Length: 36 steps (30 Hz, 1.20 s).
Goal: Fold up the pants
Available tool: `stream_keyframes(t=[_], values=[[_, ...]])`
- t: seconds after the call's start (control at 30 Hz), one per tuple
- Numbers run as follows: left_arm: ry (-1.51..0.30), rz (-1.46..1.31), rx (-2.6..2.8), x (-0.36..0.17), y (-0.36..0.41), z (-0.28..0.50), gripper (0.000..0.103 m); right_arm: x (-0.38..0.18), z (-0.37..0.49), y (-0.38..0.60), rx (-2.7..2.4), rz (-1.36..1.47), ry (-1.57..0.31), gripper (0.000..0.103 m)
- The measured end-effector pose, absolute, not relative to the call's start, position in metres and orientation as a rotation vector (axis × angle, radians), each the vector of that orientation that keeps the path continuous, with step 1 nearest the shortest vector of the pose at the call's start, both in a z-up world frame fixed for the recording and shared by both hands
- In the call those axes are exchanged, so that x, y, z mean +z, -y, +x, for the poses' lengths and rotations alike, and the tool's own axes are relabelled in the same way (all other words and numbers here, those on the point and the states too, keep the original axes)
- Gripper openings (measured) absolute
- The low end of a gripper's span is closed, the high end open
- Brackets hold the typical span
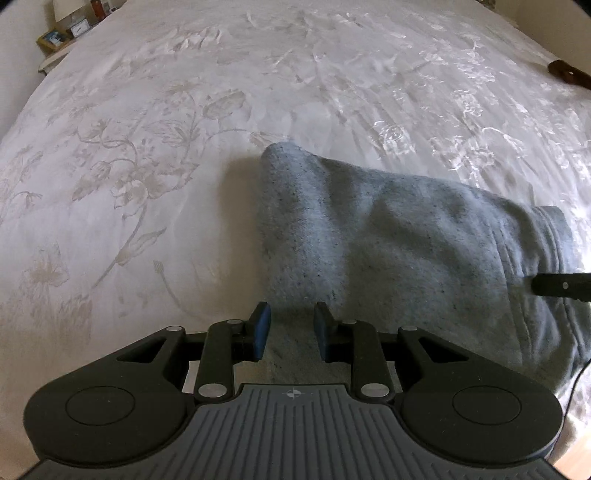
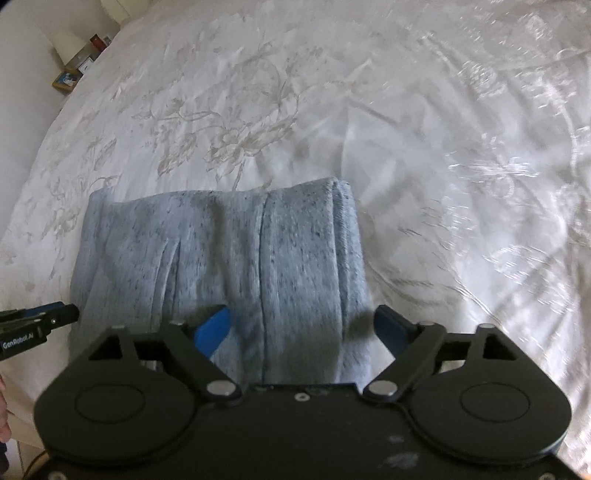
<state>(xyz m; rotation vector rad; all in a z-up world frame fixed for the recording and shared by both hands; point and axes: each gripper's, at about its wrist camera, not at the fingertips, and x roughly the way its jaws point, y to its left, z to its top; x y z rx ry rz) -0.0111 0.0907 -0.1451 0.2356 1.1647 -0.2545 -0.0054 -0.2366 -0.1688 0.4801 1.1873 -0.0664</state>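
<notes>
Grey-blue speckled pants (image 1: 388, 240) lie folded into a thick rectangle on the white floral bedspread (image 1: 166, 155). My left gripper (image 1: 291, 326) hangs over the bundle's near left corner. Its blue pads (image 1: 261, 328) stand a narrow gap apart with nothing pinched between them. In the right wrist view the pants (image 2: 221, 258) fill the middle. My right gripper (image 2: 303, 326) is wide open above their near edge, one finger on either side of a folded leg, pads off the cloth. The left gripper (image 2: 44, 319) shows beside the bundle's left edge. The right gripper's finger (image 1: 561, 286) reaches in over the waistband side.
A bedside table with a lamp and a picture frame (image 1: 62, 33) stands beyond the bed's far left corner. A brown object (image 1: 569, 74) lies at the bed's far right edge. Wooden floor (image 1: 576, 458) shows at the near right. A hand (image 2: 3, 410) is at the left edge.
</notes>
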Motion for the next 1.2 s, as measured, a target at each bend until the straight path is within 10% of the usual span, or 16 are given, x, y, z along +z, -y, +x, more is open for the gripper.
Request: stream_keyframes(t=[0.5,0.73,1.2], values=[[-1.169,0.092,-0.305,-0.150,-0.124,-0.002,0.026,-0.187,0.015,0.231,-0.012,0.506,-1.209,0.103],[-1.207,0.077,-0.349,-0.161,-0.127,0.000,0.076,-0.190,0.018,0.229,-0.012,0.495,-1.222,0.103],[-1.276,-0.059,-0.457,-0.188,-0.113,0.032,0.079,-0.195,0.021,0.230,-0.009,0.505,-1.223,0.103]])
